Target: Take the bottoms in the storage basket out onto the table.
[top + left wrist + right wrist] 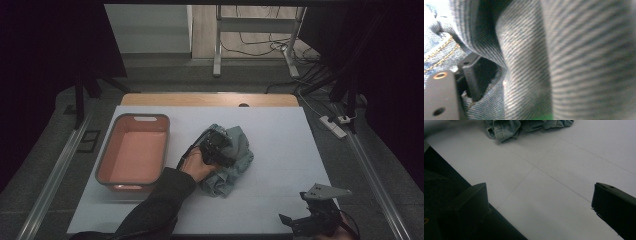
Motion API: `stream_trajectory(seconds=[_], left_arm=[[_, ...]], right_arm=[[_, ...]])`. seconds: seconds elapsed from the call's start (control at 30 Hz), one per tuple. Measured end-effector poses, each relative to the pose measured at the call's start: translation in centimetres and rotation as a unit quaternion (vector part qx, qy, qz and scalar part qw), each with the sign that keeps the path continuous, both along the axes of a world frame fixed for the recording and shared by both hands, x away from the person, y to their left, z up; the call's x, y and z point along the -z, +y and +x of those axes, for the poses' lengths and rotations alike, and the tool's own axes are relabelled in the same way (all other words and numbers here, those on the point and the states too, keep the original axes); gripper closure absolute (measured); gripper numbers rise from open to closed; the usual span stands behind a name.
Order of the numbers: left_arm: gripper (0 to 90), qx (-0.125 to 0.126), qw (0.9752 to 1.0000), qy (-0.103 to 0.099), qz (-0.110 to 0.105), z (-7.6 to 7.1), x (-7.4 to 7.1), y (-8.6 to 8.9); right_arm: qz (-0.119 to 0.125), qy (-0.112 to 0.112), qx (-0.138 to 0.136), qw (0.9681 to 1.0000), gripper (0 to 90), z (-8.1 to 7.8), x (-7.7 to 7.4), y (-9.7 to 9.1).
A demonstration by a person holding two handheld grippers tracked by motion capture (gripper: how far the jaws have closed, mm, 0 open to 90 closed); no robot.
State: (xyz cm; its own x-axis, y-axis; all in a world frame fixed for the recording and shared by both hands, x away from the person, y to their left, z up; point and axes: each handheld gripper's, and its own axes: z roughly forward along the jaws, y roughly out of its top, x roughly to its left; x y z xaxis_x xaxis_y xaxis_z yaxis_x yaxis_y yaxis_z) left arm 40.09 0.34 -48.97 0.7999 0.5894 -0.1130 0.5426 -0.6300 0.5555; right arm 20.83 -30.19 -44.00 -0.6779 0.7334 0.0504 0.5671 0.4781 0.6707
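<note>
A crumpled blue denim garment [241, 150] lies in the middle of the white table [285, 130]. My left gripper [220, 148] is pushed down into it, held by a hand in a dark sleeve. In the left gripper view thick denim folds [529, 62] crowd the lens. One black finger [472, 77] stands at the left with a dark gap between it and the nearest fold; cloth hides the other jaw. My right gripper [294, 224] rests low at the table's near right corner. Its jaws are wide apart with nothing between them [539, 202], and the denim [506, 128] lies far ahead of it.
A pink rectangular basin [132, 118] with a grey rim stands on the left of the table, nothing in it. Beyond the table are a metal frame's legs, cables and a power strip [334, 125] on the floor. The table's near edge [474, 195] runs close to the right gripper.
</note>
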Motion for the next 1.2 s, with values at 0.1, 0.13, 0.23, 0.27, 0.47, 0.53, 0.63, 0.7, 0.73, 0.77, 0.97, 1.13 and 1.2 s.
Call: stream_trajectory(seconds=[0.1, 0.13, 0.23, 0.27, 0.47, 0.53, 0.63, 0.7, 0.73, 0.77, 0.97, 1.13, 1.2], left_arm=[[9.2, 0.006, 0.9999, 0.009, -0.009, 0.0, -0.1, 0.1], [8.5, 0.008, 0.9999, 0.009, -0.010, 0.0, -0.2, 0.1], [5.6, 0.012, 0.9999, 0.007, -0.010, -0.1, -0.3, 0.1], [5.0, 0.017, 0.9998, 0.007, -0.008, -0.1, -0.4, 0.1], [0.0, 0.023, 0.9995, -0.003, -0.022, -0.4, -0.7, 0.2], [0.0, 0.022, 0.9992, -0.002, -0.032, -0.4, -0.7, 0.3], [0.0, 0.022, 0.9992, -0.004, -0.033, -0.5, -0.9, 0.4], [0.0, 0.027, 0.9989, -0.001, -0.039, -0.5, -1.0, 0.6], [0.0, 0.027, 0.9988, -0.001, -0.041, -0.5, -1.1, 0.6], [0.0, 0.028, 0.9987, 0.000, -0.044, -0.5, -1.1, 0.6], [0.0, 0.039, 0.9980, 0.002, -0.050, -0.7, -1.4, 0.9], [0.0, 0.047, 0.9968, 0.008, -0.064, -0.7, -1.6, 1.2], [0.0, 0.052, 0.9962, 0.011, -0.069, -0.7, -1.7, 1.4]], right_arm=[[-0.001, 0.001, -0.001, 1.0000, 0.7, 0.0, 0.0, 0.0], [-0.001, 0.000, -0.002, 1.0000, 0.7, 0.0, 0.0, 0.0], [-0.003, 0.000, -0.002, 1.0000, 0.7, 0.0, 0.0, 0.0], [-0.004, 0.000, -0.003, 1.0000, 0.7, 0.0, 0.0, 0.0], [-0.004, -0.001, -0.003, 1.0000, 0.7, 0.0, 0.0, 0.1], [-0.005, 0.000, -0.004, 1.0000, 0.7, 0.0, 0.0, 0.1], [-0.005, 0.000, -0.004, 1.0000, 0.7, 0.0, 0.0, 0.1], [-0.005, 0.000, -0.004, 1.0000, 0.7, 0.0, 0.0, 0.1], [-0.005, 0.000, -0.004, 1.0000, 0.7, 0.0, 0.1, 0.1], [-0.005, 0.000, -0.005, 1.0000, 0.7, 0.0, 0.1, 0.1], [-0.006, 0.000, -0.005, 1.0000, 0.7, 0.0, 0.1, 0.1], [-0.007, 0.000, -0.005, 1.0000, 0.7, 0.0, 0.1, 0.2], [-0.009, 0.000, -0.006, 0.9999, 0.7, 0.0, 0.1, 0.1]])
